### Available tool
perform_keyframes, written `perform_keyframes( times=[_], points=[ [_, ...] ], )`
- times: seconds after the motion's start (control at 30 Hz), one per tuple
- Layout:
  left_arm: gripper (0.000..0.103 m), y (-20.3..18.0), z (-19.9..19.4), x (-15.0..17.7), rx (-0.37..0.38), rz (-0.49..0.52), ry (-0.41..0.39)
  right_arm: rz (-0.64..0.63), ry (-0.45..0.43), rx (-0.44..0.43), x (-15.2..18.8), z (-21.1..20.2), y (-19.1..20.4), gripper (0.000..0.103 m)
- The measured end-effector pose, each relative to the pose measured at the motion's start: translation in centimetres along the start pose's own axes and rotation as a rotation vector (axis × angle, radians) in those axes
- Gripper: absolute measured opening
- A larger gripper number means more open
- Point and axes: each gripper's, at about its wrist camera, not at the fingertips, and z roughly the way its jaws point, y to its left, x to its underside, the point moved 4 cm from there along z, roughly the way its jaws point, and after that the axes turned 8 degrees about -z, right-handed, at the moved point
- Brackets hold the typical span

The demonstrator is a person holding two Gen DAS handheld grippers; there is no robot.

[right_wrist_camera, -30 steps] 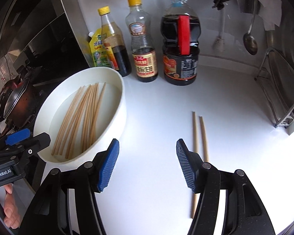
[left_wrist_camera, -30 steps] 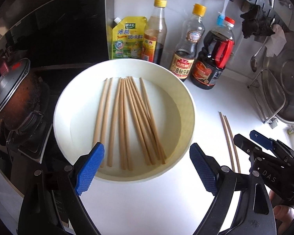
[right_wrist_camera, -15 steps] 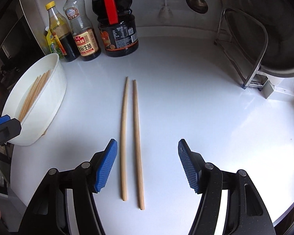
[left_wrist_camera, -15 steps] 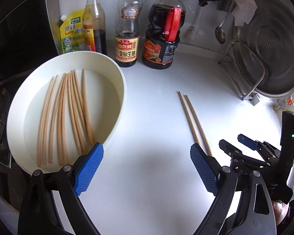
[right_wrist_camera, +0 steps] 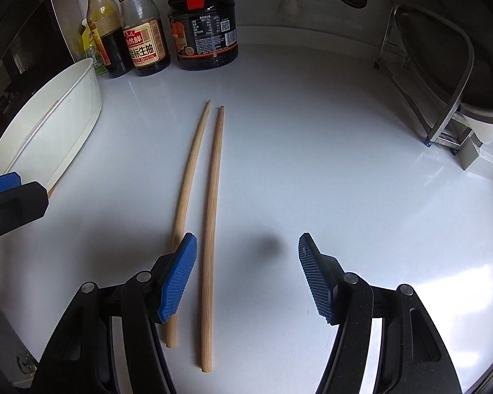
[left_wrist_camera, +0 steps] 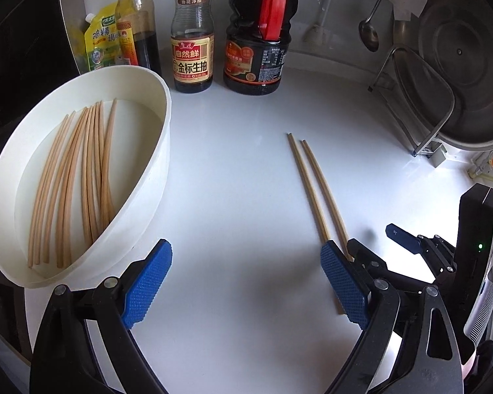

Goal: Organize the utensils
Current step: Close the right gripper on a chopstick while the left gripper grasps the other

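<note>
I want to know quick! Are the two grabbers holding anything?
Left gripper: open, holding nothing.
Right gripper: open, holding nothing, one chopstick between its jaws.

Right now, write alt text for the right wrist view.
Two loose wooden chopsticks lie side by side on a white counter, with the open right gripper just above their near ends, holding nothing. A white bowl sits left; dark sauce bottles stand behind.

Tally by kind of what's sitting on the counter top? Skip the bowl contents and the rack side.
Loose chopsticks: 2
Sauce bottles: 3
Yellow refill pouch: 1
White bowl: 1
Total: 7
</note>
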Motion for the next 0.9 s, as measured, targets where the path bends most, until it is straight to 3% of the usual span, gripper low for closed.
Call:
perform_keyframes(
  times=[0.3, 0.9],
  points=[
    [0.09, 0.1, 1.5, 0.6, -0.015, -0.052, 0.017, -0.088, -0.002, 0.031, 0.1, 0.9, 0.2, 0.062],
    [0.09, -3.9, 5.8, 1.0, -0.031, -0.036, 0.072, -0.105, -0.024, 0.008, 0.3, 1.1, -5.0, 0.062]
  ],
)
